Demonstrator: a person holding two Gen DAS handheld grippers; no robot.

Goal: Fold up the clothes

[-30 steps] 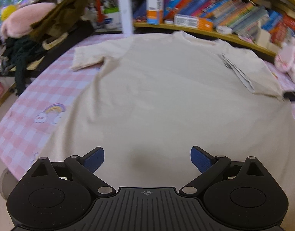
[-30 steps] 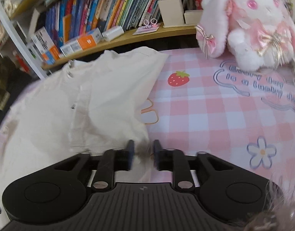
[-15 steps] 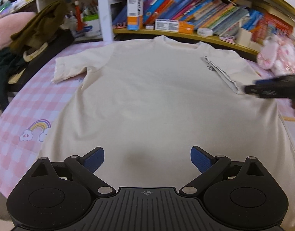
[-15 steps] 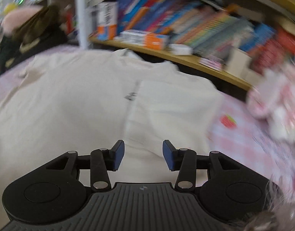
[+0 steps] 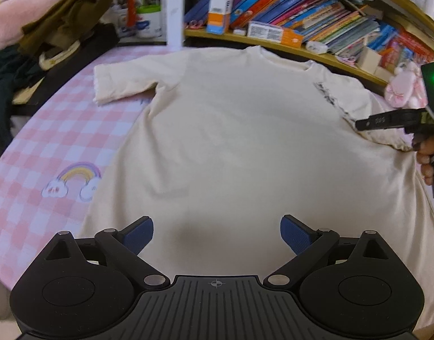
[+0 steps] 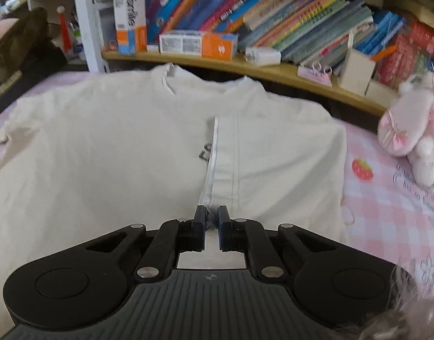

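The shirt lies flat on the bench, collar toward the bookshelf, long axis running away. Left gripper jaws apart; right gripper jaws clamped on the folded sleeve's hem.

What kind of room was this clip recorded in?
Most likely a child's bedroom or playroom at home. A cream T-shirt lies on a pink checked cloth printed with a rainbow, a shelf of colourful books runs behind it, and a pink plush rabbit sits at the side.
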